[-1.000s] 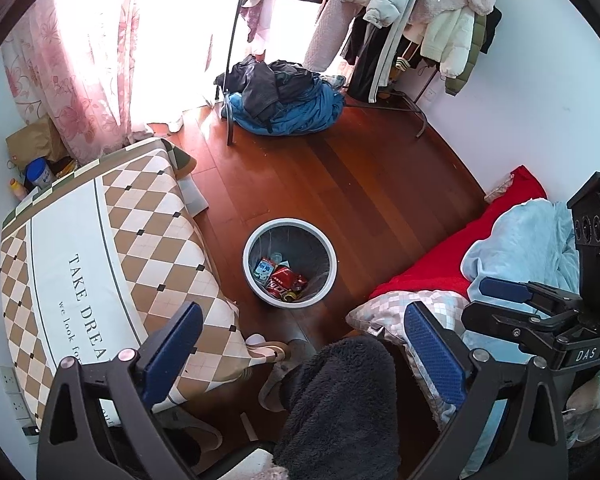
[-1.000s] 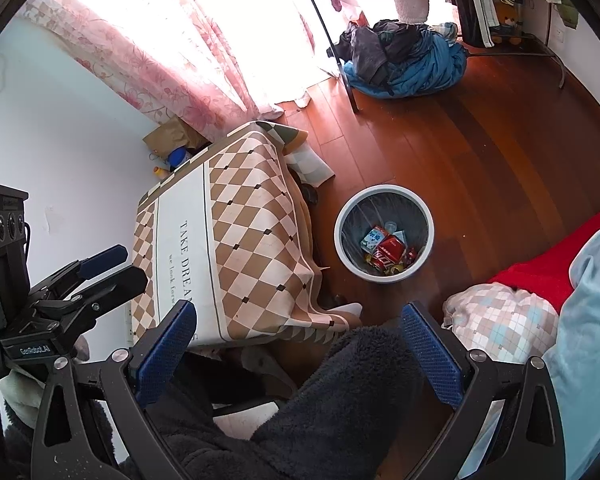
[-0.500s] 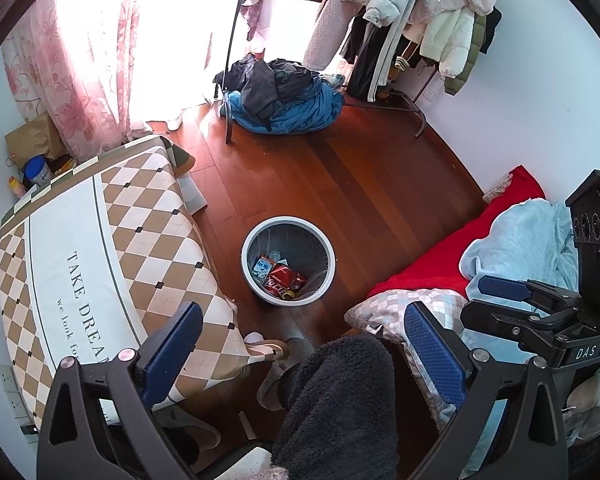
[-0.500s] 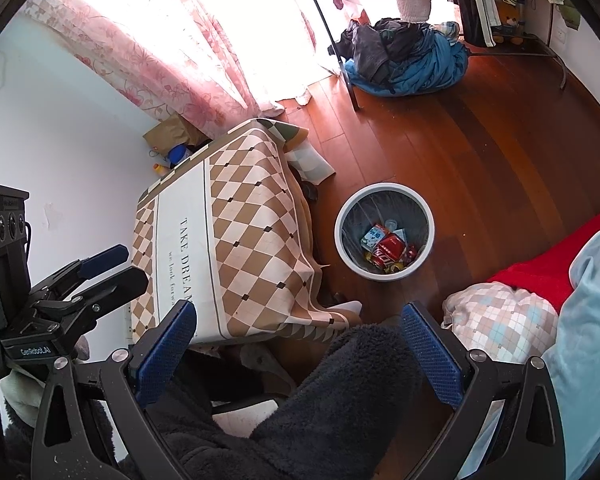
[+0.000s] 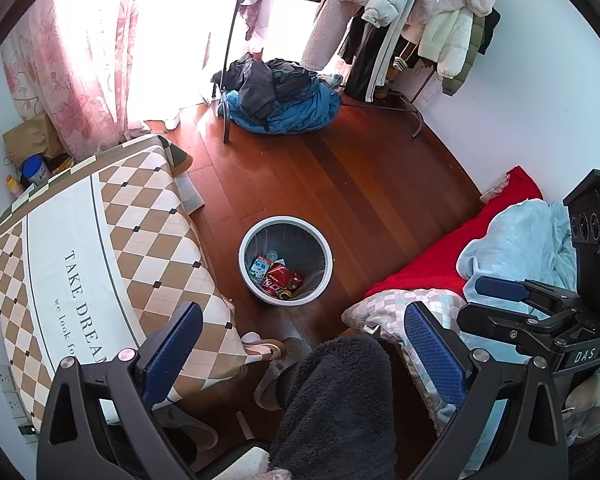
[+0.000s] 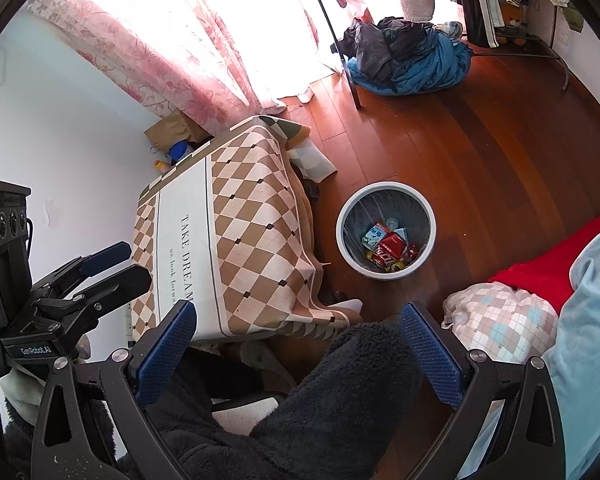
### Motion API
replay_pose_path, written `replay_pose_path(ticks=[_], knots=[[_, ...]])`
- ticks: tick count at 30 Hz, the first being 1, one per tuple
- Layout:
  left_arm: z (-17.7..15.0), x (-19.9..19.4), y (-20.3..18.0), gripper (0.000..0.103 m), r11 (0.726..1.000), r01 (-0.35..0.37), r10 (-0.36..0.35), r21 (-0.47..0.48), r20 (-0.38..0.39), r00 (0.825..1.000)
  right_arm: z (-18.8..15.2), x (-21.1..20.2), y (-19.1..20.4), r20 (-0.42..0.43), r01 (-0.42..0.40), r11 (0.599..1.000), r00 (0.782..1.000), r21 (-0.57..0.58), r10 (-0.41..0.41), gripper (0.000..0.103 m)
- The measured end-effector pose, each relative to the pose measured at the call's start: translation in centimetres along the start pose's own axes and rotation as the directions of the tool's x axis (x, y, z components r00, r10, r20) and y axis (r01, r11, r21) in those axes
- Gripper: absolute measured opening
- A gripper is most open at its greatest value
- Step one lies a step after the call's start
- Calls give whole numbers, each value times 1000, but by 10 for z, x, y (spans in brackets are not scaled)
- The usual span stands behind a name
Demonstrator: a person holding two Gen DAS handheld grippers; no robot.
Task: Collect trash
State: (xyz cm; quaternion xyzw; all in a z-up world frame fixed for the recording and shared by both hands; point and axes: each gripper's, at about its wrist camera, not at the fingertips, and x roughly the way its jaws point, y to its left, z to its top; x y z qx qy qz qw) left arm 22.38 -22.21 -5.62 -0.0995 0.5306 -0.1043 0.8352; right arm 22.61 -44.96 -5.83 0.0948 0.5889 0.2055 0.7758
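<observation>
Holding nothing, the left hand-held gripper [image 5: 300, 344] had its blue fingers [image 5: 172, 344] spread wide. The right hand-held gripper [image 6: 296, 340] was wide too, with nothing between its fingers. Both hung high up and pointed down at the floor [image 5: 380, 184]. A leg in fuzzy dark pants [image 5: 336, 408] showed between the fingers of each one.

A little past the leg stood a round white trash bin [image 5: 245, 248] on the wood floor. It was well apart from both grippers and lower than them. In the left view it sat just above the gap between the fingers. In the right view it sat above the right finger.

Inside the bin lay the trash [image 6: 386, 246]: a red can [image 5: 280, 276], a small blue and white carton [image 5: 259, 267], and some other bits too small to tell.

Beside the bin was a table [image 5: 100, 248] under a brown and white checked cloth with the words "TAKE DREAM". On the other side of the bin were a checked pillow [image 5: 384, 308], a red blanket [image 5: 432, 268] and a light blue blanket [image 5: 516, 240].

Farther off, a pile of dark and blue clothes [image 5: 284, 96] lay by the pink curtain [image 5: 60, 60]. Coats hung on a rack [image 5: 412, 12] at the back.
</observation>
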Motion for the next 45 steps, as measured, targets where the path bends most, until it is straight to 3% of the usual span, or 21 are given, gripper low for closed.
replay_pose_path(ticks=[45], knots=[[-2,-2,-3,103,1000,14,-14,-11,8,1000,6,1,5,-16,-2,1000,1000,-16,1,103]])
